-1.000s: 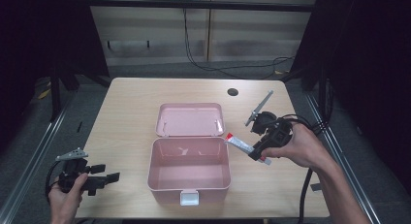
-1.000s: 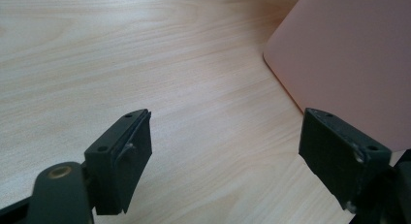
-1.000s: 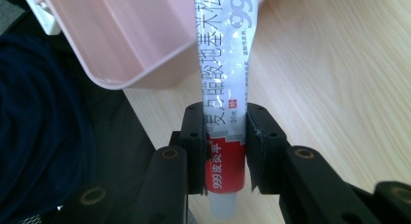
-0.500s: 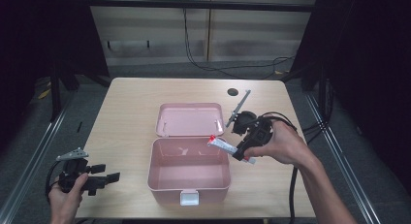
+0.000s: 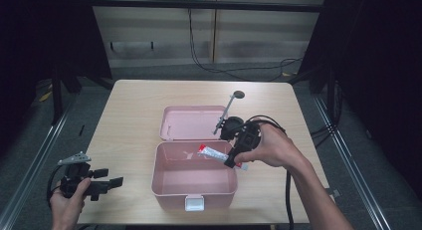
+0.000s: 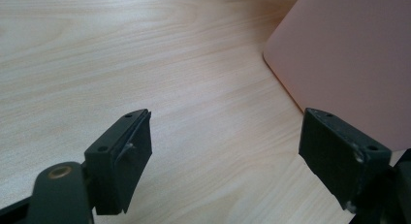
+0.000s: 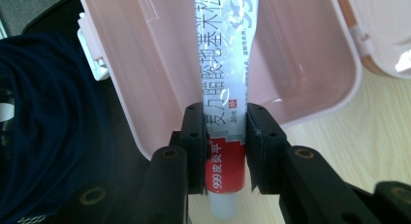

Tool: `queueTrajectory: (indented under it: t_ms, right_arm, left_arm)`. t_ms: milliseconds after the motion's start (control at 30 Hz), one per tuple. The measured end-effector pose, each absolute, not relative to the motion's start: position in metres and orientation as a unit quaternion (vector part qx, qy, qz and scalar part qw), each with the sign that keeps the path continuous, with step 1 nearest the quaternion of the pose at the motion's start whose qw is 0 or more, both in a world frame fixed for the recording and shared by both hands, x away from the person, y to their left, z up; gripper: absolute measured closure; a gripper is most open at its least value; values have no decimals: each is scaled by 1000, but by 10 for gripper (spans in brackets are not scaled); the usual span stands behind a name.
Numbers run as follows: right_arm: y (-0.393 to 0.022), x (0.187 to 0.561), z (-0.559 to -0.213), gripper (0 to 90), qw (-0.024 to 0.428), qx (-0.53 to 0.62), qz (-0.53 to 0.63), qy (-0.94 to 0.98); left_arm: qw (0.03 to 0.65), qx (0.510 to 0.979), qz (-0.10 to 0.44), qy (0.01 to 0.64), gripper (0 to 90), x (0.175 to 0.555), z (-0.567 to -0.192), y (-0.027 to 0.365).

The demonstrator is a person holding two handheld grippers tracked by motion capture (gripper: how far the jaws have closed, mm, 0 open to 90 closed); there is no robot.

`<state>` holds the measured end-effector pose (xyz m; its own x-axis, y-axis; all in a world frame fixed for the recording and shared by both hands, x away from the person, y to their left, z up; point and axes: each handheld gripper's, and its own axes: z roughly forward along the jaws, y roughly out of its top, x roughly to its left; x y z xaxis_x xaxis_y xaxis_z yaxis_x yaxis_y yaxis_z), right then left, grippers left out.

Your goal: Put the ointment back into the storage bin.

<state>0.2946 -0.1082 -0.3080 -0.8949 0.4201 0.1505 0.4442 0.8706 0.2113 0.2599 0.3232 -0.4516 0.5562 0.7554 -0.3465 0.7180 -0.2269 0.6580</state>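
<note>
My right claw is closed on a tube of ointment, and in the high view I see it at the right rim of the open pink box. The tube lies almost level. Its red end is in the claw and its white body points to the left, over the hollow of the box. So the box is directly under the free end, and I judge the coming move to be a short lowering. The hinged lid lies flat behind the box, out of the way. My left claw rests near the left corner of the desk, well apart from the tube, so the right hand is clearly the nearer one.

In the left gripper view, the left claw stands wide open with nothing between the jaws. Under it is only the wood of the desk, and a pink wall of the box is at the right.

In the right gripper view, the right claw presses the tube from both sides, close to its red end. The long axis of the tube runs straight away from the claw, across the inside of the box. The bottom of the box looks bare, so I think that the tube can go down lengthwise without turning.
</note>
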Motion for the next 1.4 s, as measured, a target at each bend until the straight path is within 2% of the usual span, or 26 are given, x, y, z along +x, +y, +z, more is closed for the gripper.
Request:
queueTrajectory:
  t_ms: [467, 1400]
  right_arm:
    - [-72, 298, -327, 718, 68, -185, -97, -976]
    - [-30, 294, -381, 717, 115, -131, -72, -982]
  left_arm:
    - [408, 782, 23, 471, 192, 260, -451, 323]
    - [406, 782, 22, 473, 190, 260, -452, 323]
